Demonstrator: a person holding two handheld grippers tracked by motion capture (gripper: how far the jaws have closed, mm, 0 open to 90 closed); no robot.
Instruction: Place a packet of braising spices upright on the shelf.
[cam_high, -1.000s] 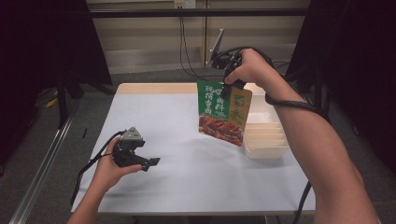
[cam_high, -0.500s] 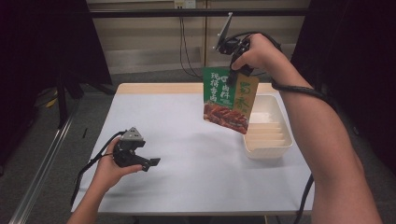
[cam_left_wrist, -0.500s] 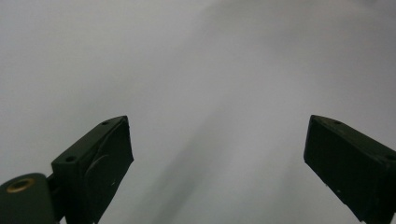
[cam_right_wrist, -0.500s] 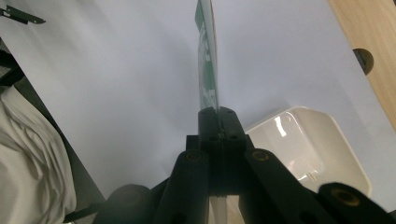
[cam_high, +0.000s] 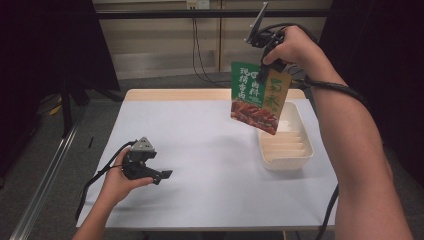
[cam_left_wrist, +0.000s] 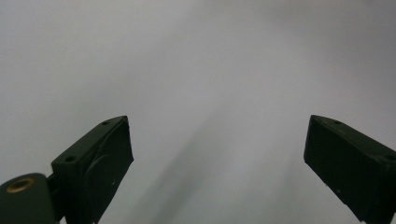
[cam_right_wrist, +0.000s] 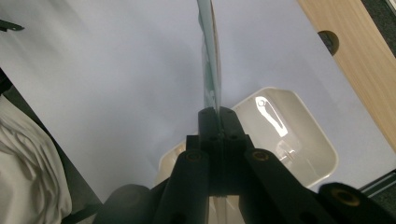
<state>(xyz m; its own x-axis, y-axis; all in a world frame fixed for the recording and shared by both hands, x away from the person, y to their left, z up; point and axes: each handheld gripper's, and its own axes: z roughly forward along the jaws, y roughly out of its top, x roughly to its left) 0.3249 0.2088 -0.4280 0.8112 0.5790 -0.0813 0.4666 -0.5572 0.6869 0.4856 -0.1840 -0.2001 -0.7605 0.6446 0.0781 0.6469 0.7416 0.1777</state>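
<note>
The right gripper is held high above the far right part of the table, in the person's right hand. Its jaws are closed tight on the top edge of a food pouch; in the right gripper view the pouch runs edge-on straight out from between the two black jaws, which meet with no gap. The pouch hangs free in the air, tilted slightly, its top green with printed characters and its lower part showing a picture of red-brown food. Its lower corner hangs above the far end of a white tray, clear of it.

The tray sits on the right side of the table, its floor ribbed at the near end. In the right gripper view the tray lies directly below the clamped jaws.

The left gripper rests low over the near left part of the table, held in the left hand. Its jaws stand wide apart, with nothing between them; the left gripper view shows bare white table surface between the two jaws. A black cable trails from it off the near left edge.
</note>
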